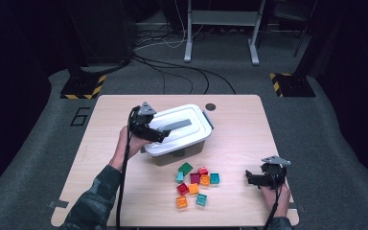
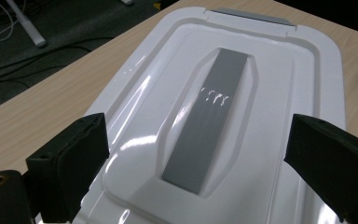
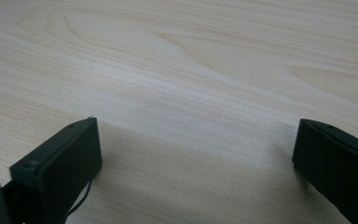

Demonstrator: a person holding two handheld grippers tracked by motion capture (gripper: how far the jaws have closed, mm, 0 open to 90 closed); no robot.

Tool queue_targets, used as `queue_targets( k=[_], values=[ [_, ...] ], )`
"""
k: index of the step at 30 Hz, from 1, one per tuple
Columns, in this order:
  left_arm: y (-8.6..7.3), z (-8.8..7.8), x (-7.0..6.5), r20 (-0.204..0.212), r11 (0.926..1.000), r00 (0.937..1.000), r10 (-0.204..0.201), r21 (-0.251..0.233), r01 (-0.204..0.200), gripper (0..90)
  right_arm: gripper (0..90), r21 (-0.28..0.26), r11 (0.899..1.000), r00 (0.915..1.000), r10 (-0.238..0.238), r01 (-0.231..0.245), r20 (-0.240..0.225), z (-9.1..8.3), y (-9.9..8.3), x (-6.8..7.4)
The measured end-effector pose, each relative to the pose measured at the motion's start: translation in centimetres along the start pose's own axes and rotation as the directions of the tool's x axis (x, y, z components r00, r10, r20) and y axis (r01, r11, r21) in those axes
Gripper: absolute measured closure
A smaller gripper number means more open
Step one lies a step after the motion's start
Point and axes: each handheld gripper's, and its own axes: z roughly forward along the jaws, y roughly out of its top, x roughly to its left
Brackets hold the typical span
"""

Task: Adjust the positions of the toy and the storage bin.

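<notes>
Wooden table (image 1: 124, 191) on grey carpet. We note the white lidded box (image 1: 179, 129) at table centre, coloured blocks (image 1: 195, 183) at its 6 o'clock. Left gripper (image 1: 159, 135) hovers at the lid's 9 o'clock edge, jaws apart, nothing clamped. Right gripper (image 1: 250, 178), at the blocks' 3 o'clock, also spread wide over bare wood.

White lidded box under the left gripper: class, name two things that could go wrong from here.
The lid sits askew on the box; the left gripper, jaws open, might tip it off. The box may also slide into the bricks close beside it.
</notes>
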Motion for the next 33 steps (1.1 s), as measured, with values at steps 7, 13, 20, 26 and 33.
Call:
queue_targets(
  k=[7,13,20,26,33],
  values=[
    [0.5,1.7,-0.5,0.013,0.9986,0.9991,0.042,0.033,-0.042,17.0,0.4,-0.001,1.0,1.0,0.0,0.0,0.0,0.0,0.0,0.0],
    [0.6,2.2,-0.4,0.003,0.9962,0.9969,0.079,0.037,-0.079,42.9,0.4,-0.001,1.0,1.0,0.0,0.0,-0.001,0.0,0.0,0.0],
    [0.5,2.9,-0.3,0.041,0.9953,0.9954,0.086,0.04,-0.088,56.4,0.4,-0.001,1.0,1.0,-0.001,0.001,-0.002,0.0,0.0,0.0],
    [1.1,3.4,-0.2,0.078,0.9951,0.9939,0.079,0.054,-0.083,61.3,0.4,-0.001,1.0,1.0,-0.001,0.001,-0.003,0.0,0.0,0.0],
    [1.2,3.5,-0.6,0.065,0.9947,0.9944,0.084,0.054,-0.087,62.6,0.5,-0.001,1.0,1.0,-0.002,0.002,-0.003,0.0,0.0,0.0]
  ],
)
